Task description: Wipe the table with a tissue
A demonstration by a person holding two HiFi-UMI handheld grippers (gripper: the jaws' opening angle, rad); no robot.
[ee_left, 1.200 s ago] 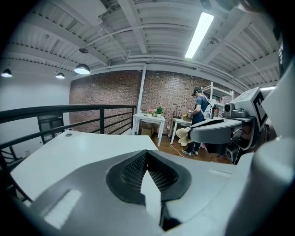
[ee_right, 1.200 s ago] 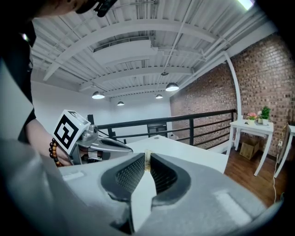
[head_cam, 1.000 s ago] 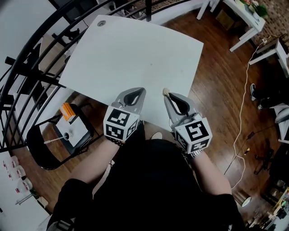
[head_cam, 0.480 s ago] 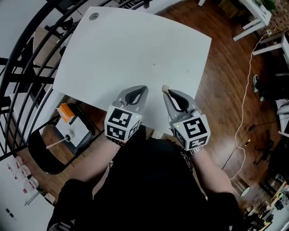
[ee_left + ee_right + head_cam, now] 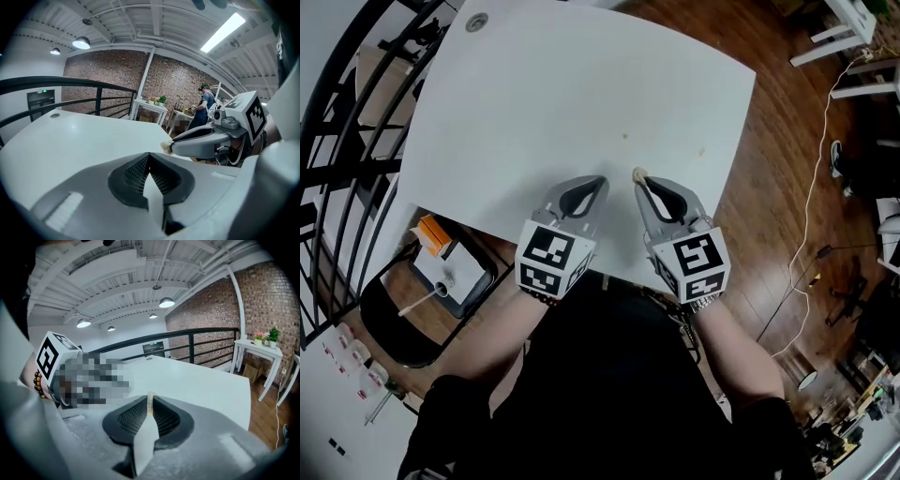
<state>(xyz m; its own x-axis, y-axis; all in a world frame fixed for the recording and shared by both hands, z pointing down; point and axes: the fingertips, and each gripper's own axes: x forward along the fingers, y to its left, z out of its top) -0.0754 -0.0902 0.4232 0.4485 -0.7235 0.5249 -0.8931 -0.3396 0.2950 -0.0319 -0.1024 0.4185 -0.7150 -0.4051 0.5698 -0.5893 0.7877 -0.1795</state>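
Note:
The white table (image 5: 562, 84) fills the upper head view. Two small specks mark it, one (image 5: 625, 138) just ahead of the grippers and another (image 5: 703, 150) to the right. My right gripper (image 5: 641, 178) hovers over the near part of the table, shut on a small beige tissue wad (image 5: 638, 173) that pokes out of its tip. The tissue (image 5: 150, 398) shows as a thin edge between the jaws in the right gripper view, and as a tuft (image 5: 166, 146) in the left gripper view. My left gripper (image 5: 599, 180) sits beside it, shut with nothing in it.
A black chair (image 5: 394, 319) at the lower left carries a white tray and an orange box (image 5: 435, 235). A black railing (image 5: 347, 103) runs along the table's left side. Cables (image 5: 811, 216) lie on the wooden floor at right. A person (image 5: 204, 105) stands far off.
Both grippers have crept a little farther over the table, toward the near speck. The head camera has shifted, so the table sits lower in view. Jaws are unchanged.

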